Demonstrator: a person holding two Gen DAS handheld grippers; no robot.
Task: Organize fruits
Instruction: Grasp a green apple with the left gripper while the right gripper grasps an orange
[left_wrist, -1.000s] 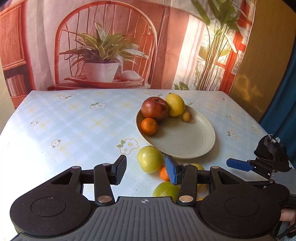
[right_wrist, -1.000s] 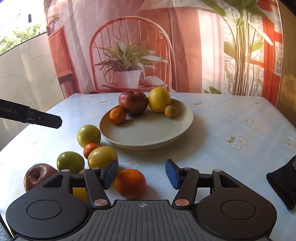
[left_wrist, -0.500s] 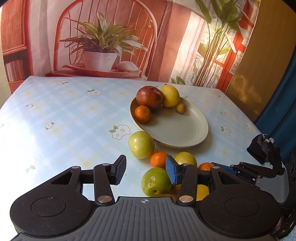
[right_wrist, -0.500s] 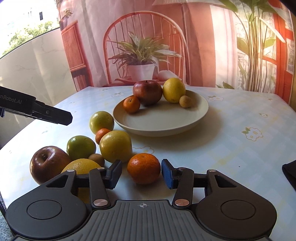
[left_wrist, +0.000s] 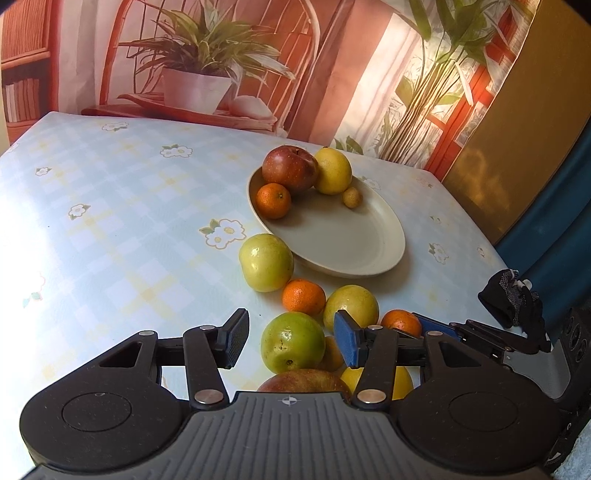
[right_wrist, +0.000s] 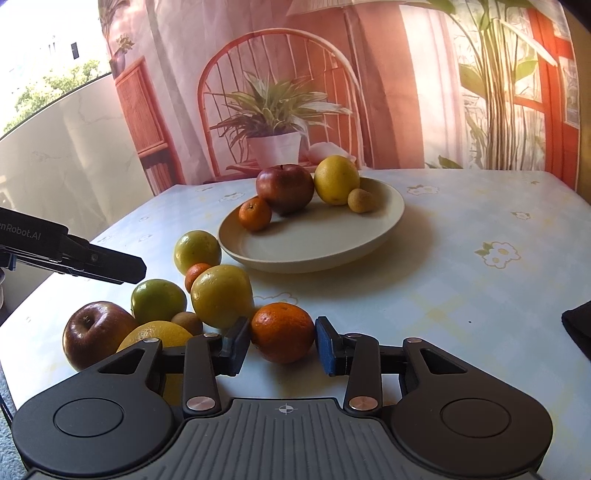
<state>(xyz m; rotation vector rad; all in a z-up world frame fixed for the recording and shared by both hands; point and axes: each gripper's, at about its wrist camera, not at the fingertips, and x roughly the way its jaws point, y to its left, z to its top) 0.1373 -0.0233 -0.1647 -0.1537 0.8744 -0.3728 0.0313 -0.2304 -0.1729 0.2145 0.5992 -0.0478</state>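
A beige plate (right_wrist: 384, 225) (left_wrist: 384, 236) holds a red apple (right_wrist: 284, 188), a lemon (right_wrist: 336, 179), a mandarin (right_wrist: 255, 214) and a small brown fruit (right_wrist: 361, 200). Several loose fruits lie on the table in front of it. My right gripper (right_wrist: 282, 345) is open with an orange (right_wrist: 282, 332) between its pads, left pad touching it, right pad just apart. My left gripper (left_wrist: 291, 338) is open above a green apple (left_wrist: 291, 341); a red apple (left_wrist: 303, 380) lies just under it.
Loose fruits by the plate include a yellow-green apple (right_wrist: 197, 251), a yellow pear-like fruit (right_wrist: 221, 295), a green apple (right_wrist: 159, 301), a red apple (right_wrist: 96, 332) and a lemon (right_wrist: 155, 332). A black glove (left_wrist: 513, 299) lies at the right table edge.
Both grippers have moved back and lower toward the near fruits. The right gripper's jaws have come in around the orange. The left gripper now hangs over the green apple.
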